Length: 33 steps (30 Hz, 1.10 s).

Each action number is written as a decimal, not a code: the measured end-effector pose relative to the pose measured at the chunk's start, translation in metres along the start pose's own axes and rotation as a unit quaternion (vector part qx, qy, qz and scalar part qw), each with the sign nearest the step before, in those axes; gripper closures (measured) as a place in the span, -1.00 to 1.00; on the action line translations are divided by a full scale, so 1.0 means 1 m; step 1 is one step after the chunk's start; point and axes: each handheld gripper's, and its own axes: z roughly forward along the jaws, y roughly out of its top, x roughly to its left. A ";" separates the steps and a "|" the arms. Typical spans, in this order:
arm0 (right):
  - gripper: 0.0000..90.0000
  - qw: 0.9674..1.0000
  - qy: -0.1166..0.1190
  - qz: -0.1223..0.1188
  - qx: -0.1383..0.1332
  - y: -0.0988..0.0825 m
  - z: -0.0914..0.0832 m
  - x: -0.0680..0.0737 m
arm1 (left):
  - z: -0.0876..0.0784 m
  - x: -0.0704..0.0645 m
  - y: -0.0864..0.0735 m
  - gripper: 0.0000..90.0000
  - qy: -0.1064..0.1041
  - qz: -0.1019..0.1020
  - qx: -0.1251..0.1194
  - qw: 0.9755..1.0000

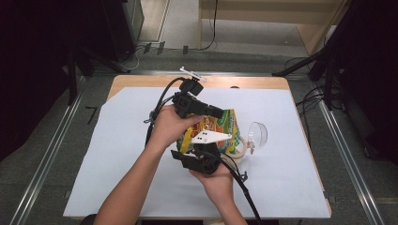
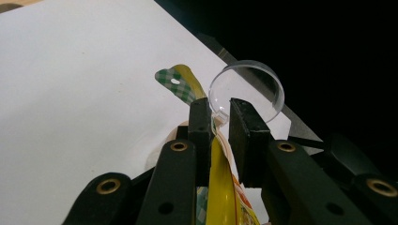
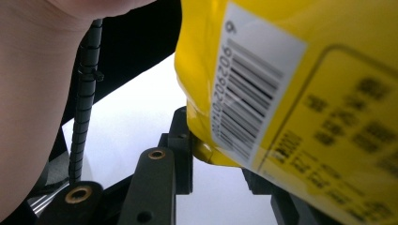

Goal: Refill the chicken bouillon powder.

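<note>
Item: yellow snack bag [image 1: 217, 127], printed, with a green-checked top edge. Location: lifted above the white sheet [image 1: 117, 154] near the middle of the table [image 1: 141, 80], held between your two grippers.

Left gripper [image 1: 219, 112]: you held it over the bag from the far side, jaws narrowed onto the bag's upper edge. In the left gripper view the yellow film [image 2: 220, 183] ran up between the two black pads, and the checked corner with its hang hole [image 2: 176, 82] stuck out beyond them. The pinch looked placed on the seal strip, probably so the top could be pulled apart.

Right gripper [image 1: 202, 151]: you brought it in from the near side, low on the bag, under its grey plate [image 1: 210, 137]. In the right gripper view the barcode panel [image 3: 248, 93] sat close over the jaws, and the bag's bottom corner [image 3: 206, 152] lay between them. The jaws stood narrow on that corner; it read as a hold, steadying the bag against the upper pull.

Also on the sheet: a clear round lid or dish [image 1: 257, 134], just right of the bag, and a pale tape-like ring [image 1: 238, 146] partly under the bag. Neither was touched; likely set aside for a later step.
</note>
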 end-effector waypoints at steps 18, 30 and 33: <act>0.56 1.000 0.002 0.005 0.000 0.002 0.001 0.000 | 0.000 0.002 0.000 0.76 0.000 -0.003 -0.003 1.000; 0.56 1.000 -0.004 0.000 -0.003 -0.003 -0.001 -0.001 | 0.003 0.003 0.000 0.76 -0.001 -0.005 -0.001 1.000; 0.56 1.000 -0.004 0.000 -0.004 -0.004 -0.001 -0.001 | 0.004 0.002 0.000 0.76 -0.002 -0.005 -0.001 1.000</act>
